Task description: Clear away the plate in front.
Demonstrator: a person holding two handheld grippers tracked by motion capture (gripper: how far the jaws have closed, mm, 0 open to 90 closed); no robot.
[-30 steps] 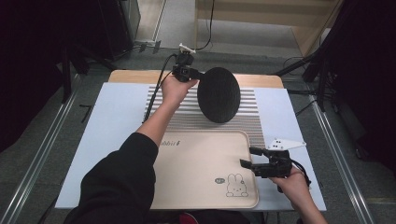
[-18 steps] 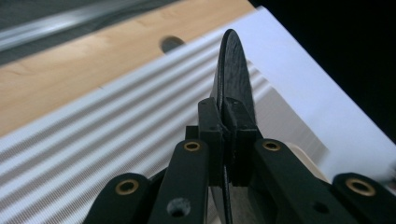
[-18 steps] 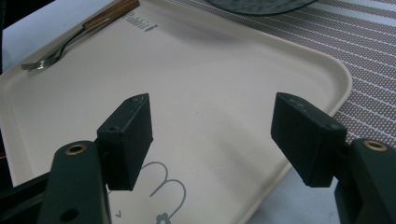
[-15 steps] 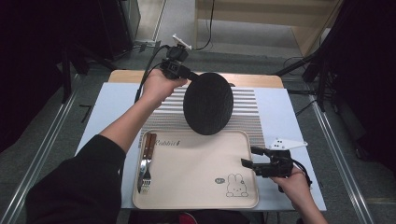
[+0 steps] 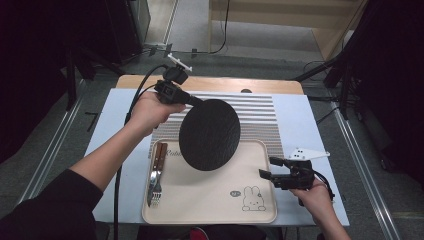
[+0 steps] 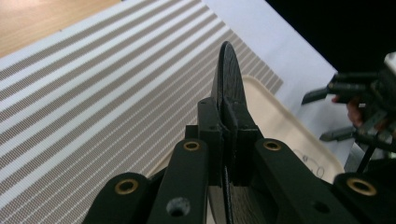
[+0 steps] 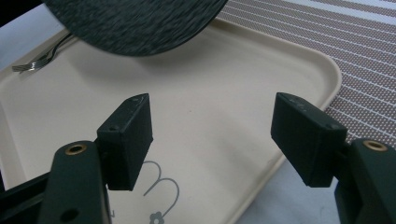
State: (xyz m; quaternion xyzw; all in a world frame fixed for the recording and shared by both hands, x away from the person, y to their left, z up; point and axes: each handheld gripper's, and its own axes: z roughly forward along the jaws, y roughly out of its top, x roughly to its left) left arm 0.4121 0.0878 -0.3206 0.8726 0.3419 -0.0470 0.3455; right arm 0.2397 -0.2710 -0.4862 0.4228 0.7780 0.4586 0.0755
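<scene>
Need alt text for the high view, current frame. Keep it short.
From above, the left gripper holds a round black plate by its rim, tilted above a beige tray with a rabbit drawing. A fork and a wooden-handled utensil lie at the tray's left edge; the right gripper waits open at its right edge, over a striped mat.
</scene>
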